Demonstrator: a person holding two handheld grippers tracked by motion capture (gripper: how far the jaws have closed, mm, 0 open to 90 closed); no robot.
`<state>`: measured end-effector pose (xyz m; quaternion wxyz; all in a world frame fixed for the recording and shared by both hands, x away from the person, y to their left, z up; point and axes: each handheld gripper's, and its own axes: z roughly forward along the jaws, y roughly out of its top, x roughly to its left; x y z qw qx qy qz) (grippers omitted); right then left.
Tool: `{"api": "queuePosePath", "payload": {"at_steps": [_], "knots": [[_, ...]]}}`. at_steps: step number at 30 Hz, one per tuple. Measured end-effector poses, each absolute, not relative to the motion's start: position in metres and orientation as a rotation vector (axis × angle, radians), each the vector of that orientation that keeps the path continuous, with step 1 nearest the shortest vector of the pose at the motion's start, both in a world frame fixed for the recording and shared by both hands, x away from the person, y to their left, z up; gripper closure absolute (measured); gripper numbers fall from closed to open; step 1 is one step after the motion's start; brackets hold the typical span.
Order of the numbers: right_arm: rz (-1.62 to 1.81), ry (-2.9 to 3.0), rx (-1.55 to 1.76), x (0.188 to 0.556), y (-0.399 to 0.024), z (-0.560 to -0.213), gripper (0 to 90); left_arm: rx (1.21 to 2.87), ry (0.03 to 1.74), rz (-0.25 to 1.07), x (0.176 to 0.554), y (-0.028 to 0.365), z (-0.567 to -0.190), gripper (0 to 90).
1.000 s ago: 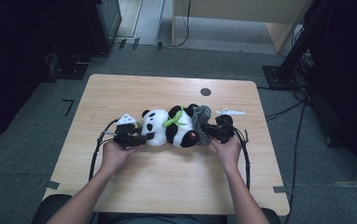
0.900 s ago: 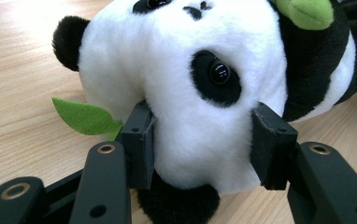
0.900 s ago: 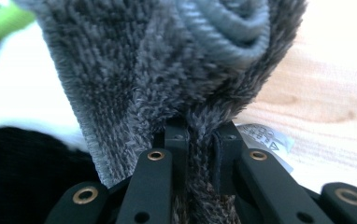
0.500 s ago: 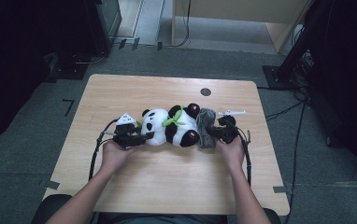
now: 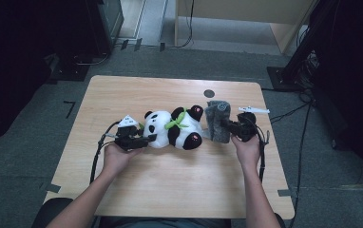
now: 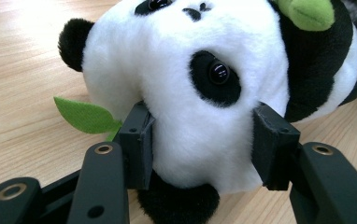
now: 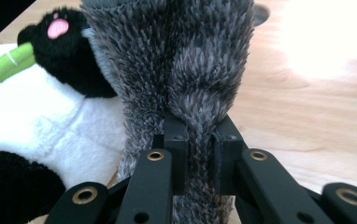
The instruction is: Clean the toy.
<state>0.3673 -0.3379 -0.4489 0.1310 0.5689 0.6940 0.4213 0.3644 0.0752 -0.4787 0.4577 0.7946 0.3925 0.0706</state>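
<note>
grey furry cloth [image 7: 186,60] pinched tight in my right gripper [image 7: 197,140], just beside plush panda [image 5: 175,128]; my left gripper [image 6: 200,140] clamps panda's head on wooden table [image 5: 170,190].

A wooden table [image 5: 170,185] stands on grey floor [image 5: 37,123], cabinet [image 5: 246,19] behind.

Blk/white panda [image 5: 172,129] w/ green scarf, grey fur cloth [image 5: 217,121], prob. mottled.
</note>
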Motion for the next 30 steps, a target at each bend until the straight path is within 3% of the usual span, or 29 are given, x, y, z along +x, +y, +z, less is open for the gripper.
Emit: {"api": "queuePosePath", "payload": {"at_steps": [14,30], "knots": [[1.140,1.915,1.684,0.373,-0.381,-0.441,80.2,1.953,0.968,0.176,0.368,0.076,-0.477,48.9],[0.945,1.887,1.795,0.389,-0.409,-0.482,77.6,1.951,0.962,0.185,0.367,0.077,-0.479,48.7]]}}
